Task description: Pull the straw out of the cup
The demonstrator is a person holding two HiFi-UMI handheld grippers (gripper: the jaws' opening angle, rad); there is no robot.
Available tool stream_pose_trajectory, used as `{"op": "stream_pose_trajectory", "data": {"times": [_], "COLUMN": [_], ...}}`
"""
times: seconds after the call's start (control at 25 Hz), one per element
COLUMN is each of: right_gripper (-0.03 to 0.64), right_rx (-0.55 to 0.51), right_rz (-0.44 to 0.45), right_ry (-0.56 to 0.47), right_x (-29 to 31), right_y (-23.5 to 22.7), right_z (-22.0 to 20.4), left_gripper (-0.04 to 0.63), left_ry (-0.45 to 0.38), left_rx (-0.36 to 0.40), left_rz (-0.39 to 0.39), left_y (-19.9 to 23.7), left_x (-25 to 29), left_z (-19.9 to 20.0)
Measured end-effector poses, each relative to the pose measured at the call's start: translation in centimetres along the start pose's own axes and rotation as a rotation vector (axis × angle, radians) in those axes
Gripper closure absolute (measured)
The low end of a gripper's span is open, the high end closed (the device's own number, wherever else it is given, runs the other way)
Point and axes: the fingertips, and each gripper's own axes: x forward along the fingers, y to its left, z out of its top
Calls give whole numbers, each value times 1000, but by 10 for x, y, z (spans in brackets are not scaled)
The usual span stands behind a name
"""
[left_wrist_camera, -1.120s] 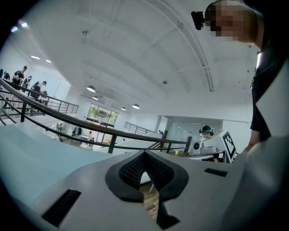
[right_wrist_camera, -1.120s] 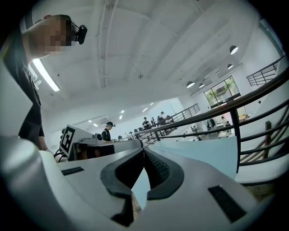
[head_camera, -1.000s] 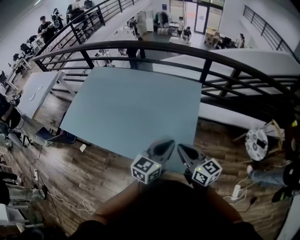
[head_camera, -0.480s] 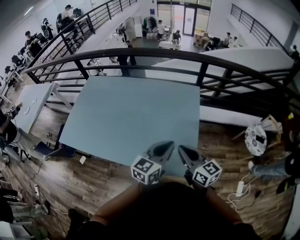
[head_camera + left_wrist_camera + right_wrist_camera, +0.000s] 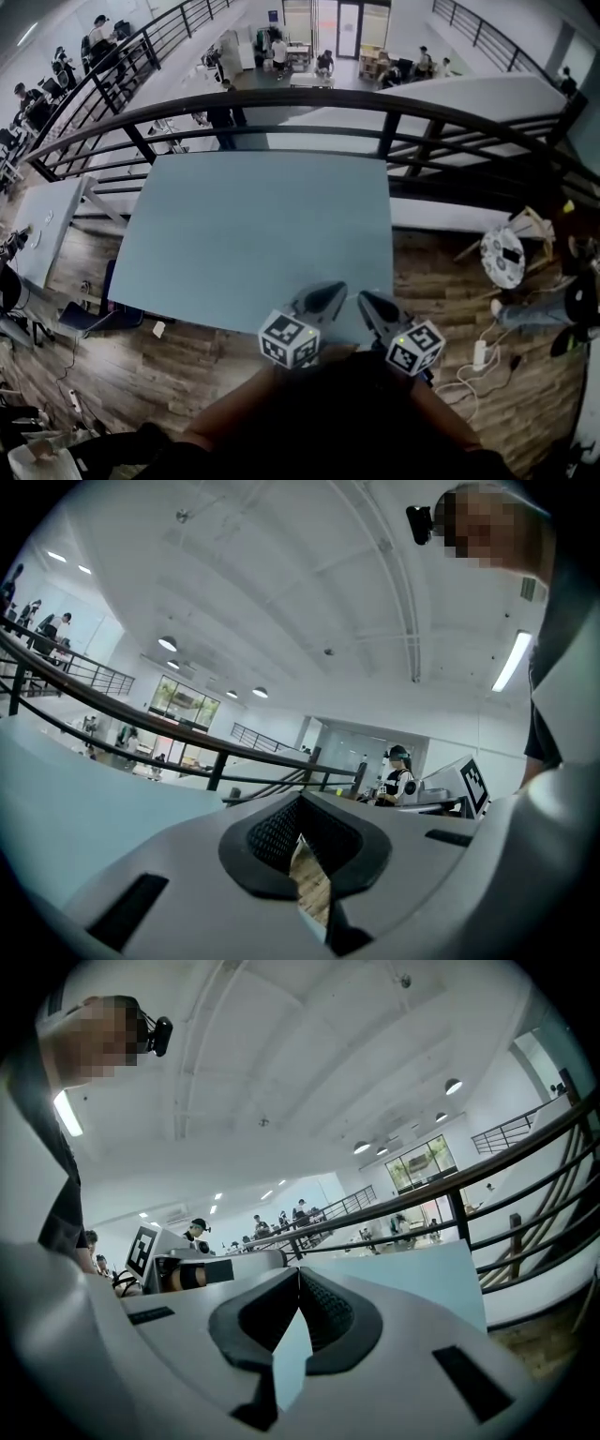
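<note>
No cup and no straw show in any view. In the head view my left gripper (image 5: 323,296) and my right gripper (image 5: 369,302) sit side by side over the near edge of the bare pale blue table (image 5: 253,225), close to the person's body. Both are shut with nothing between the jaws. The left gripper view looks upward along the left gripper (image 5: 300,803), whose jaws meet at the tips. The right gripper (image 5: 298,1275) looks the same in its own view, with the table's edge (image 5: 412,1269) beyond it.
A black railing (image 5: 394,108) runs behind the table, with a drop to a lower floor where people stand. Wooden floor surrounds the table. A small round stand (image 5: 503,258) and a power strip (image 5: 479,353) with cables lie at the right.
The head view has shifted a little, so the table sits slightly more to the left and nearer. Both grippers stay shut in the same place near the body.
</note>
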Motion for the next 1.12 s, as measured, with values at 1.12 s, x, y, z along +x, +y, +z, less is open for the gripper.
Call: {"op": "stream_pose_trajectory", "data": {"times": [1.12], "right_gripper": [601], "right_rx": [99], "right_rz": [47], "right_ry": [149], "right_x": [28], "right_y": [-61], "right_z": [-64], "left_gripper": [584], "left_ry": [159], "left_rx": [-53], "left_rz": [76], "left_y": [59], "left_x": [23], "left_z": [-72]}}
